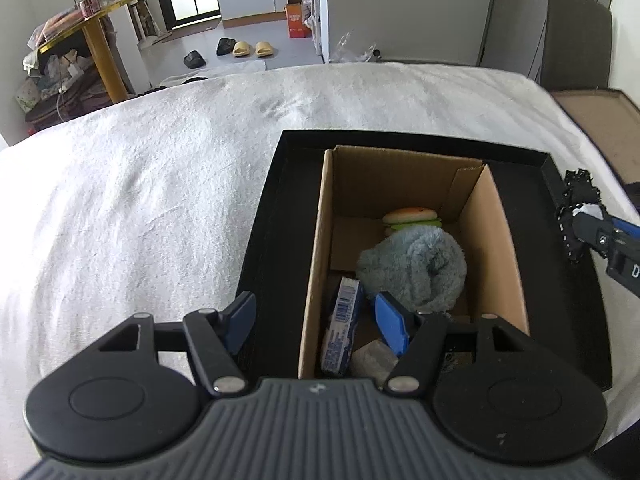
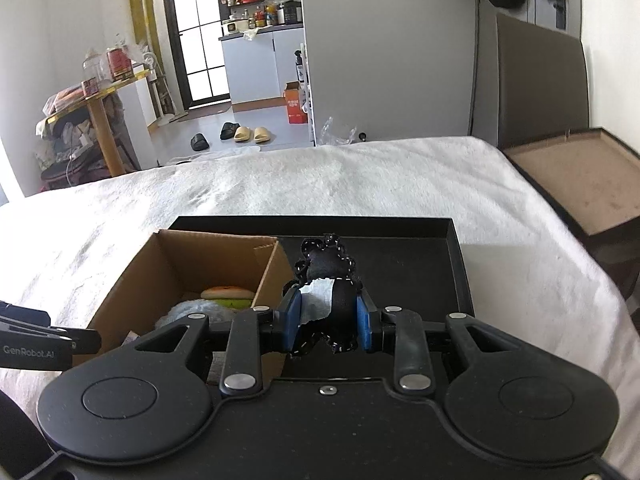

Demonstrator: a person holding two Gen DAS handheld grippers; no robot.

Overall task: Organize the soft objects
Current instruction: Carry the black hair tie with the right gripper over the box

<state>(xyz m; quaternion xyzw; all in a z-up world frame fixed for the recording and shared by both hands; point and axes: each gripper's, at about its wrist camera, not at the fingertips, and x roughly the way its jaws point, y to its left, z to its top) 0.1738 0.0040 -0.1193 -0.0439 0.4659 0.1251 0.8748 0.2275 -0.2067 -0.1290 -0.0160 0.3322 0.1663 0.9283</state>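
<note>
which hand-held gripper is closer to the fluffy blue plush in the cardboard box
Left. The left hand-held gripper hangs open right beside the blue plush; the right hand-held gripper, clamping a black fabric piece, is outside the box over the black tray.

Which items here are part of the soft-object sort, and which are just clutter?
In play:
- black fabric piece with white tag, clamped in right gripper
- cardboard box
- black tray
- blue fluffy plush
- burger toy
- left gripper, open

Lying about:
- slippers
- orange carton
- yellow table
</note>
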